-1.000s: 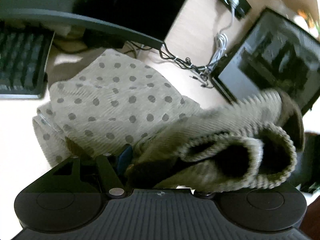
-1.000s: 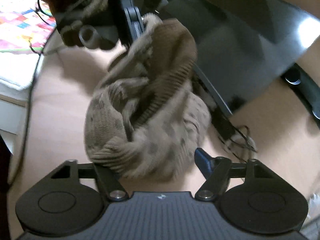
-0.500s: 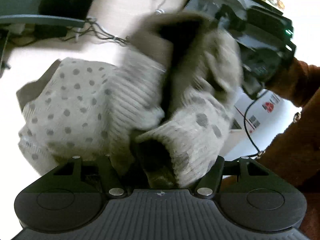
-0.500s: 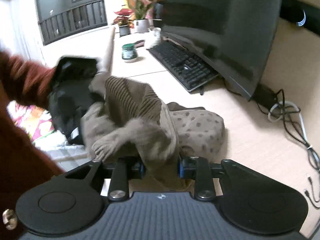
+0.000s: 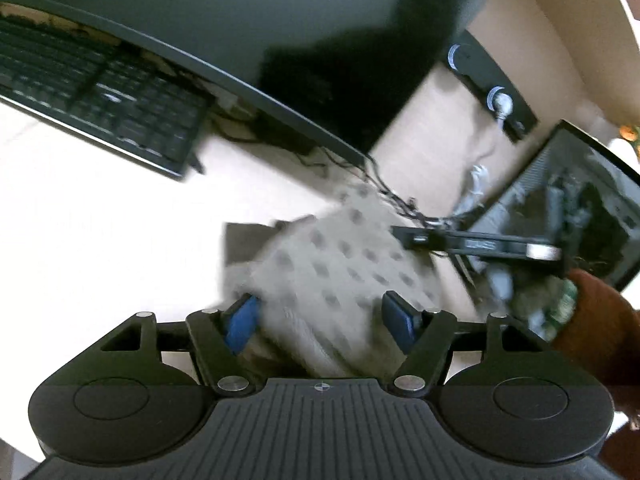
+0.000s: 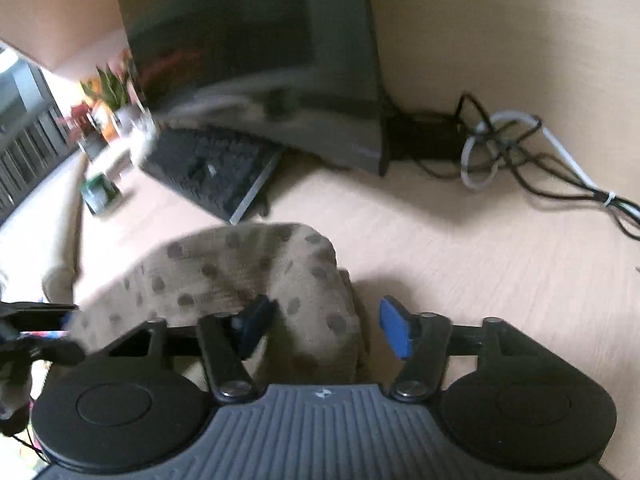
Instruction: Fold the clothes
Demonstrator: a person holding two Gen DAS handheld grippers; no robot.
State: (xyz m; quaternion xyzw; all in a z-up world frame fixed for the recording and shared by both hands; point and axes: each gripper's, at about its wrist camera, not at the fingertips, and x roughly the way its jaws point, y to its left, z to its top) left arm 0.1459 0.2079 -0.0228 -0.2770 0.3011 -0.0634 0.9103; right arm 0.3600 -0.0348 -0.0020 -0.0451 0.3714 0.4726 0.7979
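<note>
A beige knit garment with grey dots [image 5: 336, 276] lies bunched on the light wooden desk [image 5: 100, 240]. My left gripper [image 5: 320, 320] is open, its blue pads either side of the cloth without pinching it. The right gripper shows in that view at the right [image 5: 480, 246]. In the right wrist view the same garment [image 6: 248, 280] lies folded in a lump. My right gripper [image 6: 324, 324] is open, with cloth between its pads and nothing clamped. The left gripper's edge shows at the far left [image 6: 36, 320].
A black keyboard [image 5: 100, 108] and a dark monitor [image 5: 280, 40] stand behind the garment. A second screen [image 5: 560, 208] stands at the right. A tangle of black and white cables [image 6: 500, 148] lies by the monitor's base. A small green jar [image 6: 98, 192] is beyond the keyboard.
Both grippers held the garment up half a second ago. Now both have opened and the garment lies dropped on the desk in a folded lump.
</note>
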